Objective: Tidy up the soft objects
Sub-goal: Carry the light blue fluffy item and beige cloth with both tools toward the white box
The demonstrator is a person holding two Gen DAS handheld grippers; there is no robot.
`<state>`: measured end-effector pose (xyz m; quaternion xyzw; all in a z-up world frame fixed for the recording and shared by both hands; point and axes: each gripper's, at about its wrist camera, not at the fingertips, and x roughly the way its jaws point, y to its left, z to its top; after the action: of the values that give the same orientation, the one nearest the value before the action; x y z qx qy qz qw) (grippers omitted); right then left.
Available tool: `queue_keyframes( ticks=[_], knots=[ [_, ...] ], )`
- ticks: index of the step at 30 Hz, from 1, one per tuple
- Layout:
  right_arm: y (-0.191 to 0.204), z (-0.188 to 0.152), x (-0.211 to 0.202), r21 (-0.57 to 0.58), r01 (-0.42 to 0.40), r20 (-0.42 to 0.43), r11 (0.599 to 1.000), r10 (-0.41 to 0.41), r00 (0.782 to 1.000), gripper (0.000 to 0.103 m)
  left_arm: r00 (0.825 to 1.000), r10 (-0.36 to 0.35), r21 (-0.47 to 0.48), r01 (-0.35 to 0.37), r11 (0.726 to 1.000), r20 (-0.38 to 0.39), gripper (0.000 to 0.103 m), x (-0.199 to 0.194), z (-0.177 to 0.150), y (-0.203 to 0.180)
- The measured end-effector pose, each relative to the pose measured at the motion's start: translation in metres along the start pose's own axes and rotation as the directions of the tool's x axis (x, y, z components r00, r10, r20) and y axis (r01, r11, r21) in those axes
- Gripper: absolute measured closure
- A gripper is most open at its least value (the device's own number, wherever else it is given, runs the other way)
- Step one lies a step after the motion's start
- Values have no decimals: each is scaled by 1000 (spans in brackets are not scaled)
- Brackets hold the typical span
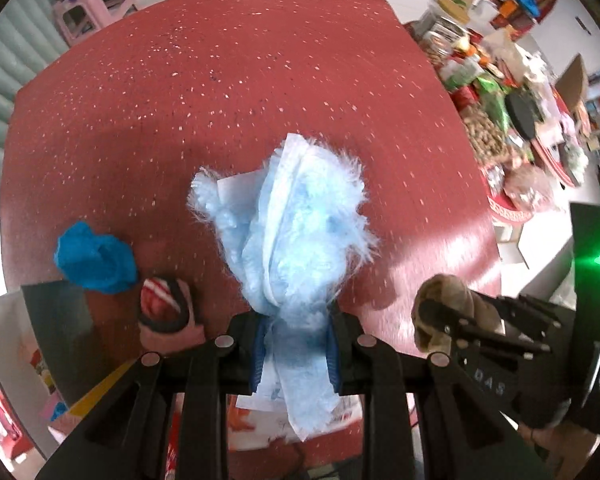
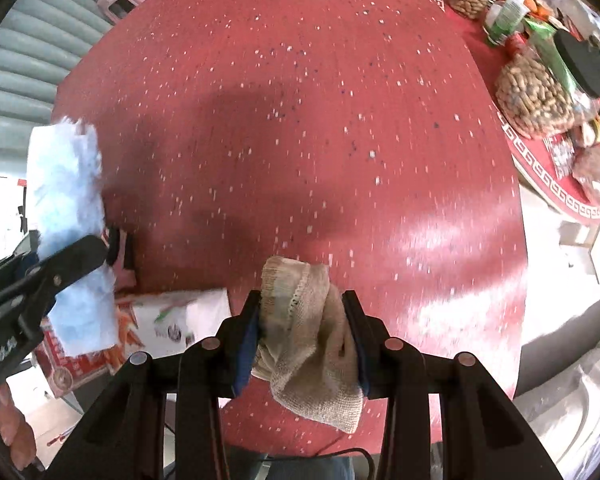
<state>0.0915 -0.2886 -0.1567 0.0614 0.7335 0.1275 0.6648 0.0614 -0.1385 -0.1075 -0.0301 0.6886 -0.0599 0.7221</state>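
**Soft items aloft, one in each gripper**

Fluffy blue cloth (image 1: 296, 232) hangs above the red table (image 1: 220, 80), pinched by the left gripper (image 1: 296, 344). Right gripper (image 2: 302, 344) clamps a beige knit cloth (image 2: 312, 344). Best lower each gently beside the blue bundle (image 1: 94, 258) and striped sock ball (image 1: 164, 304), releasing only once settled.

A round red table (image 2: 300, 128) flecked with white fills the middle of the room. At about two o'clock a second red-clothed table (image 2: 540, 168) is crowded with clutter: a bag of peanuts (image 2: 534, 96), a jar with a black lid (image 2: 582, 66), green packets. At eleven o'clock a pink plastic stool (image 1: 94, 6) stands by a pale ribbed wall (image 2: 16, 80). At eight o'clock, just off the table's edge, lies a printed cardboard box (image 2: 172, 316).
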Motion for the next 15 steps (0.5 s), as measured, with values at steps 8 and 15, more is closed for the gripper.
queue_keyframes(
  ticks=[8,15],
  knots=[
    [11,-43,-5,12,42,3,999,-42,999,62,998,-64,137,63,988,1,76,-23,-48,-7],
    [27,-85,-10,8,57,-4,998,-57,998,62,994,-102,278,109,954,-39,76,-38,-104,-5]
  ],
)
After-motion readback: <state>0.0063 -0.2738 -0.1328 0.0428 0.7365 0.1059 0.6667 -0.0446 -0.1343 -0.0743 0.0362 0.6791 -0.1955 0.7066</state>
